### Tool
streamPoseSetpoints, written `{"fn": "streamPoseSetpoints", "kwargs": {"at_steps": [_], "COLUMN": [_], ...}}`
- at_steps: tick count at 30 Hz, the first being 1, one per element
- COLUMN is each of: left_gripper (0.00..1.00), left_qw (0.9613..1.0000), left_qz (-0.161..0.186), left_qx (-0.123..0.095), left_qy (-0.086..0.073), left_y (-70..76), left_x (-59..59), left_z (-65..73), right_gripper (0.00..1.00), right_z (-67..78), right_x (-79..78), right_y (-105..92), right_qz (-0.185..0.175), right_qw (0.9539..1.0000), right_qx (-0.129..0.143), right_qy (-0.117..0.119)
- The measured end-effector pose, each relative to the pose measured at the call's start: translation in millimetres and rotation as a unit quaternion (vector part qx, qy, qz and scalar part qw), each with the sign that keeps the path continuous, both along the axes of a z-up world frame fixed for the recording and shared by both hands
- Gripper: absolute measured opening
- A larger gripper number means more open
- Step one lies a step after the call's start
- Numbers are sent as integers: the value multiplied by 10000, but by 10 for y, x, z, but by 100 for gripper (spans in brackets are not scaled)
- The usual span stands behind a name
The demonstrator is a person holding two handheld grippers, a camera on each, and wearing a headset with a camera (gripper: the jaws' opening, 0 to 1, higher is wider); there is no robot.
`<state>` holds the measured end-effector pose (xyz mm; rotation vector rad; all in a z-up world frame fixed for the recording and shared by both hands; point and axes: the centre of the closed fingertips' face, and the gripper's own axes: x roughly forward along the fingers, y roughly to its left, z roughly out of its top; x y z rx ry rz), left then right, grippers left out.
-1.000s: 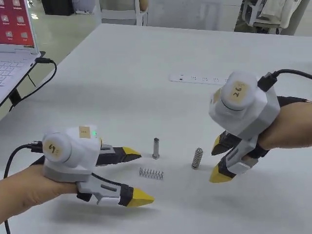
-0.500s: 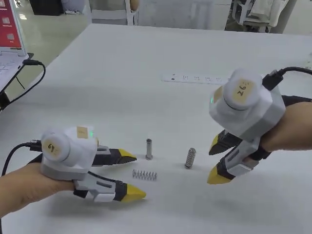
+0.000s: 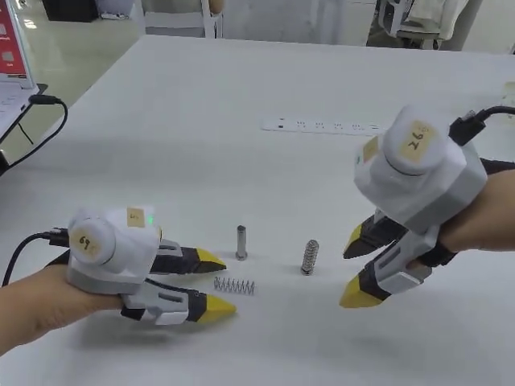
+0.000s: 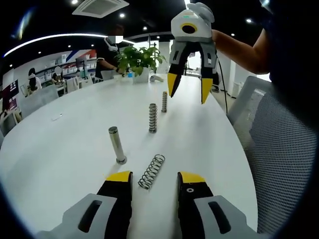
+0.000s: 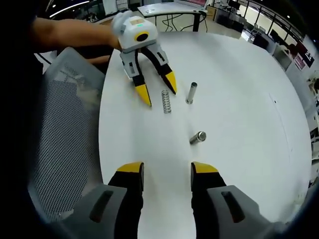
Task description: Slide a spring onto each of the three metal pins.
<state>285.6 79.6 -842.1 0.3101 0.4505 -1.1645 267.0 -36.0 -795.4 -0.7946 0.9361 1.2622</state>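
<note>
Where the white surface [image 3: 161,145] spreads widest, both claws hang over its near part. The right claw [image 3: 352,269]: jaws apart, empty, raised just beside the sprung pin [image 3: 309,256]. The left claw [image 3: 214,282]: jaws apart, empty, low, with the loose spring [image 3: 234,284] lying flat just ahead of its gap. The bare pin [image 3: 241,242] stands upright just beyond. A far sprung pin [image 4: 164,101] shows in the left gripper view. Step in hand, by my reading: lift the loose spring. Best to pinch lightly across the coils near one end, leave the other end free, then upend it squarely over the bare pin's top.
</note>
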Motion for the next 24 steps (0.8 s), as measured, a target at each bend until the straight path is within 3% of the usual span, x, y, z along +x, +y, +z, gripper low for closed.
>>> {"fn": "streamPoseSetpoints", "kwargs": {"at_steps": [6,24], "left_gripper": [24,11], "left_qw": [10000,9998], "left_qz": [-18,-29], "left_qx": [19,177], "left_qy": [-14,-38], "left_y": [4,24], "left_x": [-3,-17], "left_z": [-6,-60], "right_gripper": [36,36], "right_z": [30,27], "right_x": [-49,-107], "right_y": [5,-99], "right_qz": [-130,-526], "right_qw": [9995,9966], "right_qx": [279,619], "right_qy": [97,152]}}
